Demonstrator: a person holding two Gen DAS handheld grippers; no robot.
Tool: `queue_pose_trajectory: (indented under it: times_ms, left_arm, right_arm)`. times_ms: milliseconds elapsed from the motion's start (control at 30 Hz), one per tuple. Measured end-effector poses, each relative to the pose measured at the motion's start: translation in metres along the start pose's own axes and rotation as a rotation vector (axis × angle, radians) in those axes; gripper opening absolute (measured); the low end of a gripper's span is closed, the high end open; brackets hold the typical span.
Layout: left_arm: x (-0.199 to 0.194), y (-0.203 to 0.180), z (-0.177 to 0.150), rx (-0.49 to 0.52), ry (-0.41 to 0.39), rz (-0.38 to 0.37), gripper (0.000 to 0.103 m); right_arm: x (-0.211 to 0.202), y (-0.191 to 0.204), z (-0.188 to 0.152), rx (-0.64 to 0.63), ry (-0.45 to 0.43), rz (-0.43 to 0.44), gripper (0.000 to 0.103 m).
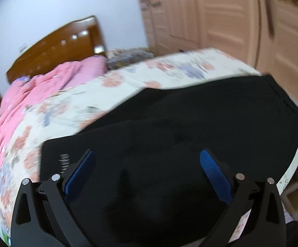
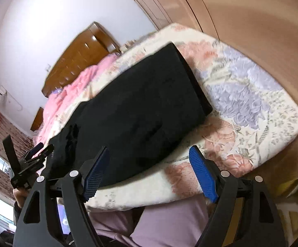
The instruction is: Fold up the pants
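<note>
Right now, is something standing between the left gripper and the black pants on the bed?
Nothing visible does. The left gripper is open directly over the black pants, which lie folded on the floral bedspread; only dark cloth shows between its fingers.

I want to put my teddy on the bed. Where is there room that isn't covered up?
There is bare floral bedsheet between the black pants and the bed's corner by the wooden wardrobe. Another open strip lies between the pants and the crumpled pink blanket. The middle is taken up by the pants, and the headboard end by the blanket.
</note>
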State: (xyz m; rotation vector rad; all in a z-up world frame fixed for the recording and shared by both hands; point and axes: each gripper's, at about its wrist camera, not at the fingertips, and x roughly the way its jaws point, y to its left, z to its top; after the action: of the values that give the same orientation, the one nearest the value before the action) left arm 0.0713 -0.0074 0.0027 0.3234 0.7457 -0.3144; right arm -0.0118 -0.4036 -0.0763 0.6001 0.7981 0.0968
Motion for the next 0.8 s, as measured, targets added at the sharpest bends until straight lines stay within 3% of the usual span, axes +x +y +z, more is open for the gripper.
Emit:
queue_pose_trajectory:
  times_ms: [133, 200, 267, 400, 533, 633, 700, 800]
  left_arm:
    - [0.043, -0.020, -0.013, 0.037, 0.121, -0.010, 0.102]
    - [0.047, -0.015, -0.020, -0.012, 0.093, -0.032, 0.102]
    - [0.053, -0.007, -0.020, -0.055, 0.115, -0.069, 0.102]
    - [0.053, -0.008, -0.020, -0.053, 0.114, -0.077, 0.102]
    - [0.053, -0.008, -0.023, -0.056, 0.098, -0.079, 0.102]
    - [0.052, -0.005, -0.021, -0.054, 0.110, -0.086, 0.102]
    - [0.051, -0.003, -0.016, -0.049, 0.133, -0.092, 0.102]
    - [0.037, 0.003, 0.006, -0.076, 0.113, -0.129, 0.101]
  right_arm:
    - [0.026, 0.003, 0.008, 0.008, 0.044, -0.010, 0.078]
    - [0.032, 0.000, 0.014, 0.008, 0.060, -0.006, 0.080]
    - [0.036, 0.001, 0.017, 0.005, 0.072, -0.007, 0.082]
    - [0.038, -0.001, 0.019, 0.067, 0.116, 0.081, 0.085]
    - [0.037, -0.003, 0.020, 0.097, 0.088, 0.085, 0.082]
    - [0.040, -0.006, 0.020, 0.140, 0.019, 0.077, 0.068]
    - [0.038, -0.007, 0.017, 0.156, -0.020, 0.037, 0.049]
    - [0.034, -0.013, 0.007, 0.155, -0.093, 0.066, 0.037]
